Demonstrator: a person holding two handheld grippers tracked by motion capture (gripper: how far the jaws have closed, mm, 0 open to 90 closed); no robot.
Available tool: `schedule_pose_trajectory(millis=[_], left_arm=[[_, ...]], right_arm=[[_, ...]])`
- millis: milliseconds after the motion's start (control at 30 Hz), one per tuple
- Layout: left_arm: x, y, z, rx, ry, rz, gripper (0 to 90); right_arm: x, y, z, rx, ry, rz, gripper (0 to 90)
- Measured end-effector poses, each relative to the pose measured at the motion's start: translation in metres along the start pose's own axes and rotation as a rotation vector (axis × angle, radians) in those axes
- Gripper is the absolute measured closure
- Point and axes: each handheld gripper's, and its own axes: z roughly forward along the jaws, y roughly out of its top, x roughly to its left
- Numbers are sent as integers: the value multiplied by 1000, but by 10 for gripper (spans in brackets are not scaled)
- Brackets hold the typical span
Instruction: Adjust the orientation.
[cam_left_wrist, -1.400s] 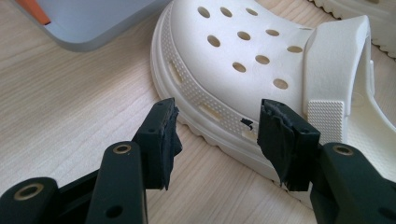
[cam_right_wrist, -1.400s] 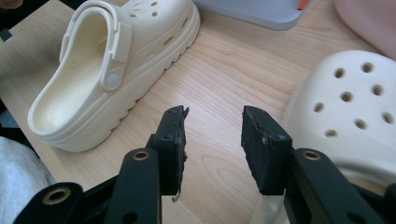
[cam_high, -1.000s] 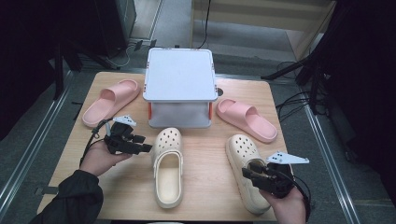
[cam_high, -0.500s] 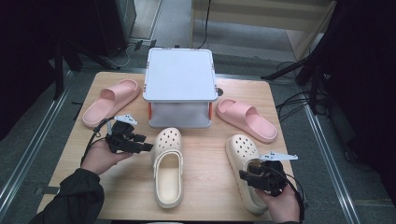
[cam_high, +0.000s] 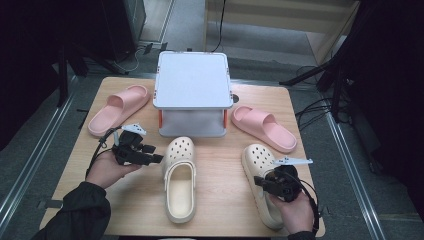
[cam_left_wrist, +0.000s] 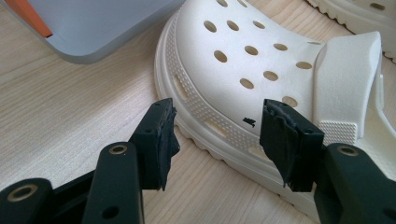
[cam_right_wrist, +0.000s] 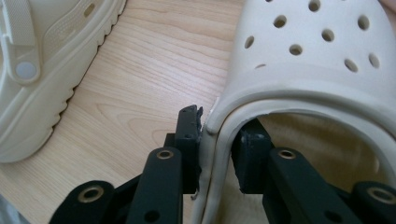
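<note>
The right-hand cream clog (cam_high: 263, 187), at the lower right of the high view, is now clamped at its side wall by the right gripper (cam_right_wrist: 215, 140), whose jaws have just been closing and which is seen lower than a second ago. One jaw is set inside the opening, the other outside. The clog is perforated across its toe. The left gripper (cam_left_wrist: 217, 135), unmoved, is held apart beside the other cream clog (cam_high: 179, 177) at lower centre, on the wooden table (cam_high: 220, 200).

Two cream clogs, one (cam_high: 180, 180) mid-tabletop and one (cam_high: 262, 187) at the right; two pink slides (cam_high: 119, 108) (cam_high: 264, 127); one grey two-tier stand (cam_high: 192, 92); two grippers (cam_high: 155, 159) (cam_high: 260, 182).
</note>
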Motion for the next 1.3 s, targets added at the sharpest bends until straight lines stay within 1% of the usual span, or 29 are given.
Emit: schedule_pose_trajectory(millis=[33, 167, 267, 333, 533, 567, 767, 867, 967, 1000, 1033, 1067, 1133, 1200, 1300], left_arm=[[0, 0, 0, 1, 1, 1, 444], [0, 0, -1, -3, 3, -5, 444], [1, 0, -1, 1, 5, 1, 444], [0, 0, -1, 1, 4, 0, 443], [1, 0, -1, -6, 2, -6, 443], [1, 0, -1, -6, 2, -6, 443], [1, 0, -2, -7, 7, -5, 443], [0, -1, -3, -10, 5, -2, 443], [-1, -1, -2, -10, 3, 0, 443], [-1, -1, -2, -12, 4, 0, 444], [-2, -1, -2, -9, 3, 5, 444], [-2, -1, -2, -8, 2, 7, 444], [-3, -1, -2, -8, -2, 7, 444], [-3, -1, -2, -10, -2, 12, 445], [-3, -1, -2, -7, -6, 16, 445]], right_arm=[[0, 1, -1, 9, -8, 27, 762], [0, 1, -3, 15, -18, 31, 778], [0, 2, -6, -2, -30, 28, 781], [0, 2, -8, -16, -27, 35, 781], [2, 4, -12, -34, -23, 37, 781], [4, 4, -13, -39, -16, 32, 781], [22, 12, -15, -67, -25, -21, 780], [32, 18, -11, -71, -8, -44, 780], [43, 23, -5, -72, 44, -44, 779], [47, 25, -3, -75, 48, -55, 778], [51, 27, 0, -71, 51, -59, 777], [54, 29, 4, -71, 51, -73, 777], [62, 34, 13, -59, 33, -103, 777], [65, 38, 19, -53, 30, -113, 777], [69, 45, 30, -48, 28, -108, 777]])
